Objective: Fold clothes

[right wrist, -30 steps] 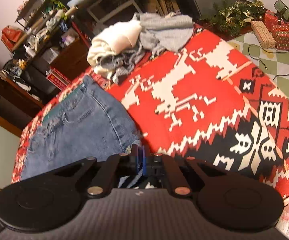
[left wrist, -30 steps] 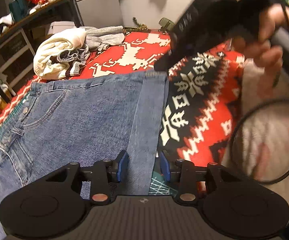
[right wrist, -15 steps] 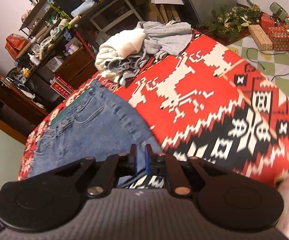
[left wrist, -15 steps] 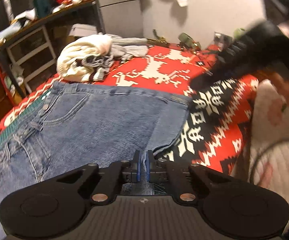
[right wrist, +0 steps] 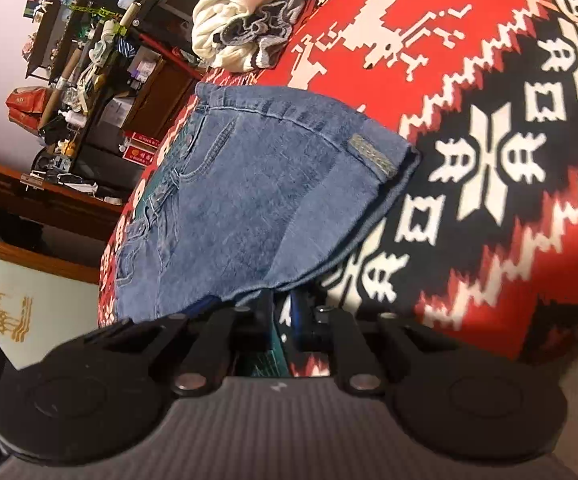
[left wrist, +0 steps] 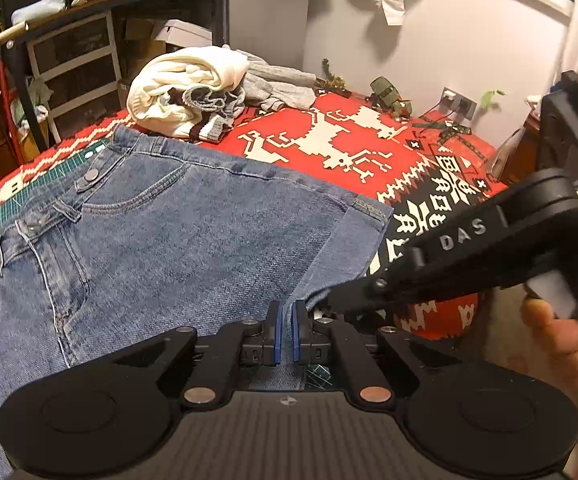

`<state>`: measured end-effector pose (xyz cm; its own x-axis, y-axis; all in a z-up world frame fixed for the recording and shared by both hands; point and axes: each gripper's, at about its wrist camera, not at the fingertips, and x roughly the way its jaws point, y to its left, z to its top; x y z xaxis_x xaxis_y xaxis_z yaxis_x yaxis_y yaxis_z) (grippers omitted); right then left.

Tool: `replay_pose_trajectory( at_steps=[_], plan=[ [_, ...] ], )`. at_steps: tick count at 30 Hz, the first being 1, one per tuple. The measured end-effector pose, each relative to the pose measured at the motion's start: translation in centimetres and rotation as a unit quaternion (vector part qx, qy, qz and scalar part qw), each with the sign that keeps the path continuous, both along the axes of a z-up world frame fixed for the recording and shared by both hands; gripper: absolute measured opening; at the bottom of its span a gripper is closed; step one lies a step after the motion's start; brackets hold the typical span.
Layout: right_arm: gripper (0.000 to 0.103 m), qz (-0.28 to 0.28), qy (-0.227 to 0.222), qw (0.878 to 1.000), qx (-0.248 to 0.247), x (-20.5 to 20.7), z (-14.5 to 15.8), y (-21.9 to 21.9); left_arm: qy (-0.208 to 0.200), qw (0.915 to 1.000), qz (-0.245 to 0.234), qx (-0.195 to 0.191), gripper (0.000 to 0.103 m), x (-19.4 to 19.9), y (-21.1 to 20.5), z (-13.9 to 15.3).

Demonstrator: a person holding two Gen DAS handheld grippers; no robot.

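Where the red patterned blanket [left wrist: 369,148] covers the table, the blue jeans [left wrist: 177,232] lie across it, folded over, waistband, pocket and buttons facing up, the hem corner lifted. The left gripper [left wrist: 285,330] is clamped on the near denim edge, its blue pads almost together. The right gripper [right wrist: 283,312] pinches the same edge just beside it. The left view alone shows a hand [left wrist: 565,340] on the right tool and a green mat [left wrist: 33,196] under the jeans; both show a pile of clothes [left wrist: 193,88] beyond.
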<state>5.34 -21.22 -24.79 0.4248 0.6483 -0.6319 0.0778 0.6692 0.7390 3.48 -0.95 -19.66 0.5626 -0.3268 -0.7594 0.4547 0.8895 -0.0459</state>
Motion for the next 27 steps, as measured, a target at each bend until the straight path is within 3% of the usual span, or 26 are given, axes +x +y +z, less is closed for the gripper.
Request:
replay_pose_trajectory(
  at_steps=[8, 15, 22, 23, 25, 27],
  plan=[
    [0.013, -0.033, 0.02, 0.998, 0.041, 0.6, -0.8, -0.8, 0.01, 0.9999, -0.001, -0.007, 0.006, -0.3, 0.3, -0.3],
    [0.02, -0.04, 0.023, 0.998, 0.04, 1.2, -0.8, -0.6, 0.015, 0.9999, -0.006, -0.004, 0.008, -0.5, 0.3, -0.6],
    [0.02, -0.037, 0.029, 0.998, 0.04, 1.2, -1.4, -0.1, 0.018, 0.9998, -0.007, -0.004, 0.008, -0.7, 0.2, -0.8],
    [0.02, -0.032, 0.025, 0.999, 0.031, 1.3, -1.4, 0.2, 0.018, 0.9998, -0.007, -0.004, 0.008, -0.7, 0.2, -0.8],
    [0.007, -0.022, 0.015, 1.0, 0.01, 1.4, -1.3, 0.9, 0.02, 0.9998, -0.008, -0.003, 0.008, -0.7, 0.1, -0.8],
    [0.004, -0.018, 0.011, 1.0, -0.007, 1.1, -0.8, 1.2, 0.024, 0.9997, -0.01, -0.005, 0.008, -0.7, 0.1, -0.8]
  ],
)
